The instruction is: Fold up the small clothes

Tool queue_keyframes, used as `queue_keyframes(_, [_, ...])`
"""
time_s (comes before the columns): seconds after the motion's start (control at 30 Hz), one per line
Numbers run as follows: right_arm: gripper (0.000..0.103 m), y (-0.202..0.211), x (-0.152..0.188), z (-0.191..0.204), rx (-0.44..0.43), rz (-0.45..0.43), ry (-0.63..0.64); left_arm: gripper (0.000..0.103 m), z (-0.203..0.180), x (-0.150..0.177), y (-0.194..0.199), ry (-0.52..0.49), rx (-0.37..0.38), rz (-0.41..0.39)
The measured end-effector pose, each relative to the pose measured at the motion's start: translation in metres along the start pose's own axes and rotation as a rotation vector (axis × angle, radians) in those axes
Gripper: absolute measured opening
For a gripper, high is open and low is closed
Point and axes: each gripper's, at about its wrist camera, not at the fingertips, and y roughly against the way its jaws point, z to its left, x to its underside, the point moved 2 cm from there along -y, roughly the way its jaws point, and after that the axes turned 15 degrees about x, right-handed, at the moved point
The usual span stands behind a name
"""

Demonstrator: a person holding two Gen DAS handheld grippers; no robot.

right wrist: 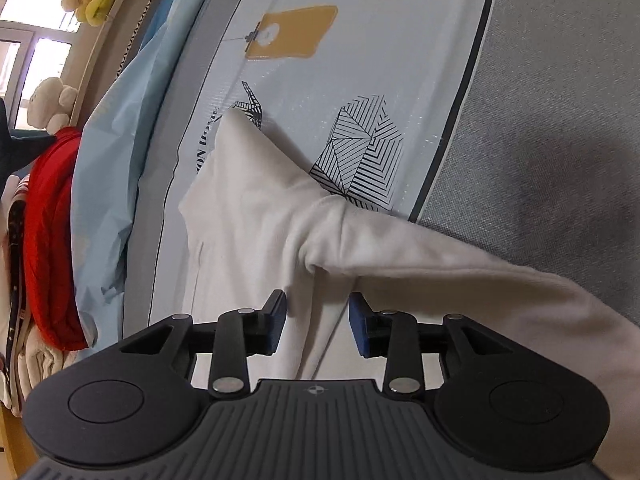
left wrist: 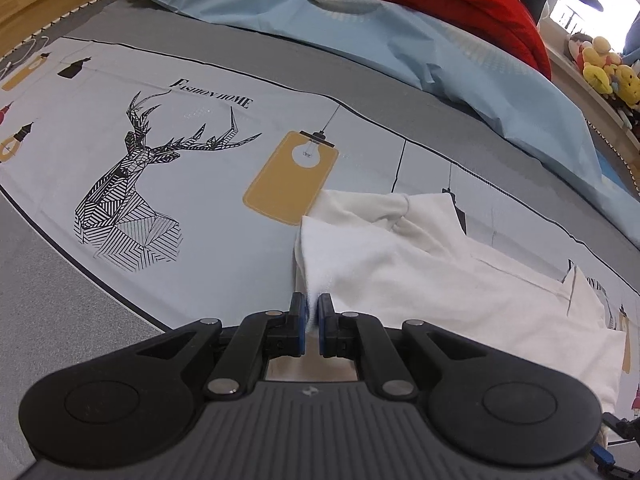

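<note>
The white garment [left wrist: 420,264] lies rumpled on the printed bedsheet [left wrist: 208,184], at 4 o'clock from the deer print [left wrist: 132,184]. The left hand-held gripper [left wrist: 313,312] is pinched tight on a garment corner. The right hand-held gripper [right wrist: 317,320] stands wide apart, a fold of the garment [right wrist: 280,208] hanging between its pads, gripping nothing. A blue quilt [left wrist: 400,40] lies at 12 o'clock.

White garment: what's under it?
The white garment lies on the printed bedsheet, covering part of a deer print and lettering. Anything else beneath is hidden. The left gripper pinches its edge.
</note>
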Motion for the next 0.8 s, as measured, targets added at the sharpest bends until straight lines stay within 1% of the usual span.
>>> queue_keyframes(0.07, [0.037, 0.003, -0.006, -0.003, 0.002, -0.042, -0.023, 0.006, 0.001, 0.0, 0.0, 0.0, 0.003, 0.001])
queue_keyframes(0.1, [0.035, 0.004, -0.01, -0.005, 0.003, -0.058, -0.035, 0.006, 0.001, 0.0, 0.0, -0.001, 0.005, 0.003])
queue_keyframes(0.13, [0.029, 0.005, -0.014, -0.008, -0.001, -0.066, -0.047, 0.006, 0.001, 0.0, 0.001, -0.002, 0.009, 0.005])
queue_keyframes(0.17, [0.01, 0.006, -0.017, -0.012, -0.004, -0.072, -0.06, 0.006, 0.0, 0.0, 0.001, -0.003, 0.014, 0.008])
queue_keyframes(0.2, [0.01, 0.008, -0.019, -0.015, -0.001, -0.084, -0.073, 0.006, -0.001, 0.001, 0.003, -0.006, 0.022, 0.01])
queue_keyframes(0.27, [0.005, 0.018, -0.022, -0.021, 0.008, -0.134, -0.102, 0.006, -0.004, 0.001, 0.006, -0.02, 0.04, 0.013])
queue_keyframes(0.3, [0.0, 0.024, -0.024, -0.023, 0.008, -0.158, -0.113, 0.006, -0.006, 0.002, 0.007, -0.037, 0.046, 0.016])
queue_keyframes(0.37, [0.0, 0.033, -0.028, -0.026, 0.022, -0.207, -0.125, 0.006, -0.007, 0.005, 0.004, -0.049, 0.048, 0.041])
queue_keyframes(0.43, [0.0, 0.037, -0.034, -0.036, 0.075, -0.248, -0.156, 0.006, -0.003, 0.009, -0.003, -0.04, 0.042, 0.084])
queue_keyframes(0.5, [0.001, 0.036, -0.038, -0.047, 0.124, -0.232, -0.196, 0.006, 0.003, 0.011, -0.006, -0.01, 0.045, 0.109])
queue_keyframes(0.53, [0.002, 0.038, -0.037, -0.046, 0.127, -0.245, -0.187, 0.007, 0.004, 0.011, -0.005, -0.003, 0.048, 0.109])
queue_keyframes(0.57, [0.003, 0.041, -0.035, -0.041, 0.117, -0.265, -0.151, 0.007, 0.005, 0.01, -0.002, 0.0, 0.045, 0.103])
queue_keyframes(0.6, [0.003, 0.043, -0.033, -0.032, 0.084, -0.275, -0.103, 0.007, 0.004, 0.008, 0.001, 0.001, 0.038, 0.082])
queue_keyframes(0.67, [0.003, 0.043, -0.029, -0.011, -0.035, -0.259, 0.005, 0.007, 0.002, 0.006, 0.007, -0.002, 0.038, 0.043])
queue_keyframes(0.7, [0.004, 0.042, -0.027, 0.0, -0.085, -0.246, 0.066, 0.007, 0.0, 0.005, 0.009, 0.001, 0.05, 0.028])
queue_keyframes(0.73, [0.004, 0.039, -0.024, 0.009, -0.115, -0.228, 0.127, 0.007, -0.001, 0.004, 0.009, 0.003, 0.06, 0.02])
queue_keyframes(0.77, [0.005, 0.035, -0.022, 0.012, -0.114, -0.21, 0.155, 0.008, -0.003, 0.004, 0.01, 0.004, 0.071, 0.014])
queue_keyframes(0.8, [0.005, 0.029, -0.022, 0.012, -0.083, -0.19, 0.159, 0.007, -0.004, 0.004, 0.007, 0.009, 0.09, 0.021])
